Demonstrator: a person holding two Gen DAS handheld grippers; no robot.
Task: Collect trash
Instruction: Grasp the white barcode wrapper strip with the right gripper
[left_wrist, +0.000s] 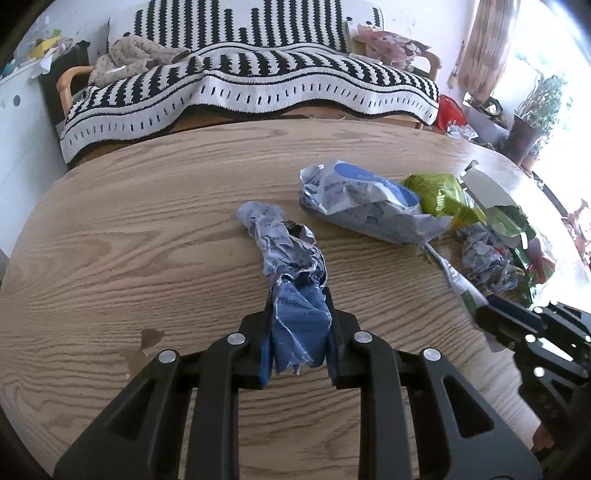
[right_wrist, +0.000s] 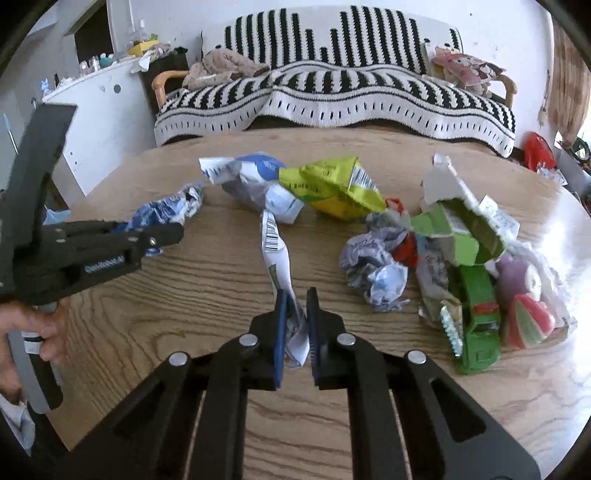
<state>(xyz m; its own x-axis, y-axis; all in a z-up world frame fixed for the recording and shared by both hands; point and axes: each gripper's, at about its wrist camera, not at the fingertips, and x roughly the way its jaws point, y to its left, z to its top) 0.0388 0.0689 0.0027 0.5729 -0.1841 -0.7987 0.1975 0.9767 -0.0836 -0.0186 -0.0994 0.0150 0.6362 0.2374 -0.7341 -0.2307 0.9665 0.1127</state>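
On the wooden table my left gripper is shut on the near end of a crumpled blue-and-white wrapper that stretches away from it. The same left gripper and wrapper show at the left of the right wrist view, with a hand on the handle. My right gripper is shut on the near end of a twisted white barcode wrapper. That strip runs back to a blue-and-white bag. From the left wrist view, the right gripper pinches the strip.
A yellow-green snack bag, a crumpled paper ball, a torn green carton and a green toy truck lie in a heap on the right. A striped-blanket sofa stands behind the table. A white cabinet is far left.
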